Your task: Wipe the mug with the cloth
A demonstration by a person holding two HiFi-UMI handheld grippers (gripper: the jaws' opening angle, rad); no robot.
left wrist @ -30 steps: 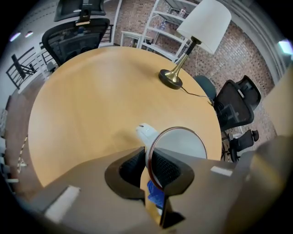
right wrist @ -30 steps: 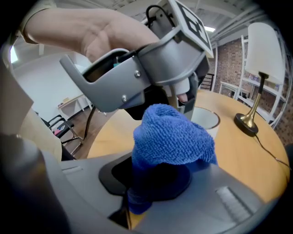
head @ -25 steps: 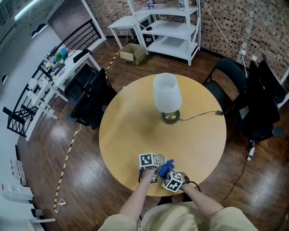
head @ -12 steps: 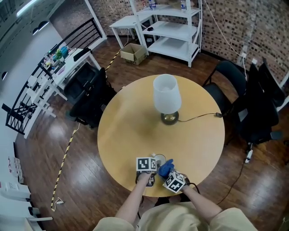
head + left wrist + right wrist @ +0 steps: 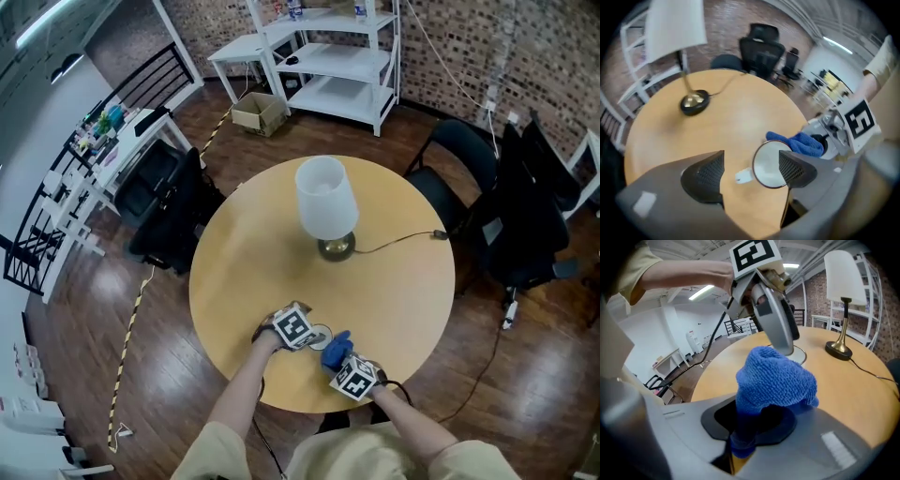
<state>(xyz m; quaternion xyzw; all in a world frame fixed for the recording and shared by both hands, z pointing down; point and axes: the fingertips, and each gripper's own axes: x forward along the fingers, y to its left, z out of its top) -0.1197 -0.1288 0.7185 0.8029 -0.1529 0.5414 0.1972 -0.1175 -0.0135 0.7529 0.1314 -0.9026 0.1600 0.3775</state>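
Brick wall, dark wood floor, white shelving, black chairs, round wooden table

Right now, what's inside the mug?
Nothing that shows: the mug looks pale and bare inside. The left tool is opening its jaws around it, and one pad hides its right edge. The cloth is outside it.

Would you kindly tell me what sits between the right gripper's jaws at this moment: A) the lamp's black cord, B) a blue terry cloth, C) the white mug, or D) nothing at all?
B: in the right gripper view, the right gripper is shut on the bunched blue terry cloth, which bulges out above its jaws.
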